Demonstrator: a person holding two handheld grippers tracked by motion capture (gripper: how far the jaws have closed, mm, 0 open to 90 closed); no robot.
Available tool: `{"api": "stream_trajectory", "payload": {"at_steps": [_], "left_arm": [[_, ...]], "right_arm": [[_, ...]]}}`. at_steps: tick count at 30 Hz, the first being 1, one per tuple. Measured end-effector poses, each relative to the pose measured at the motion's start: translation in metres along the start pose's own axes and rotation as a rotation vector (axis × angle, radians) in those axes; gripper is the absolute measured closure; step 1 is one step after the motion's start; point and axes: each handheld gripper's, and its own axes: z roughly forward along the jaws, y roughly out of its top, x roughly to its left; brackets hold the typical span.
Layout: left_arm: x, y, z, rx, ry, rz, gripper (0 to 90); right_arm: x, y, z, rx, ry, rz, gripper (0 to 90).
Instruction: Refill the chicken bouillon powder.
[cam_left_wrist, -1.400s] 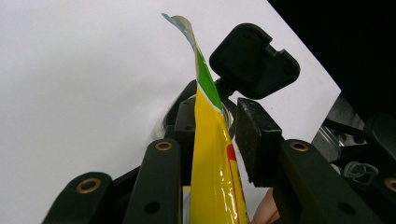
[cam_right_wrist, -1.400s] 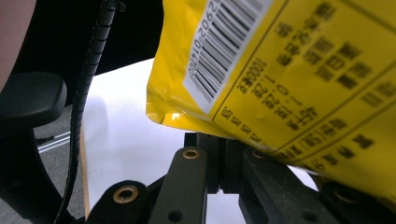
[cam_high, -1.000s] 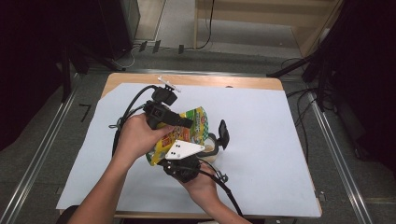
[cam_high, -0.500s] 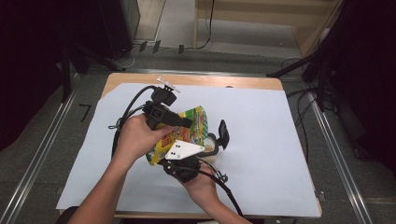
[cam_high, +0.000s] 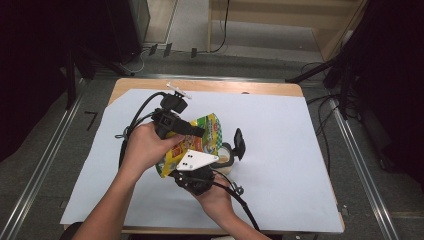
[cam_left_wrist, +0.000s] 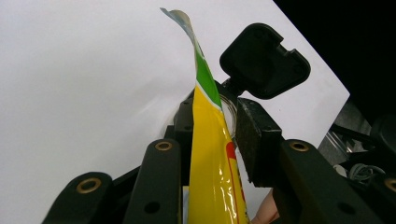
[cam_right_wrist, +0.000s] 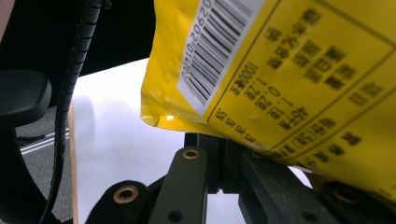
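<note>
A yellow and green snack bag (cam_high: 200, 142) is held up over the white sheet (cam_high: 280, 165). My left gripper (cam_high: 200, 134) comes in from the left and is shut on its upper part. In the left gripper view the bag (cam_left_wrist: 210, 177) stands edge-on between the two jaws of that gripper (cam_left_wrist: 215, 112). My right gripper (cam_high: 197, 167), under a white three-cornered plate, sits just below the bag. In the right gripper view its jaws (cam_right_wrist: 219, 149) stand together, and the bag's barcode side (cam_right_wrist: 289, 79) hangs over and hides their tips.
A black paddle-shaped piece (cam_high: 239, 142) stands right of the bag beside a small beige round thing (cam_high: 225, 156); the black piece (cam_left_wrist: 264, 60) rises past the bag in the left gripper view. Black cables (cam_high: 135, 120) loop at the left. The wooden table edge (cam_high: 210, 86) borders the sheet.
</note>
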Motion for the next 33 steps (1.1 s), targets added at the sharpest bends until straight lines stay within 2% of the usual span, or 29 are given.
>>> {"api": "stream_trajectory", "payload": {"at_steps": [12,33], "left_arm": [[0.0019,-0.0007,-0.0027,0.005,-0.008,-0.014,70.8],[0.0034,-0.0004,-0.0006,0.015,-0.014,-0.021,70.7]], "right_arm": [[0.0025,0.0029,-0.0011,0.002,0.017,-0.007,90.0],[0.0024,0.0029,-0.0022,0.009,0.012,-0.023,90.0]]}}
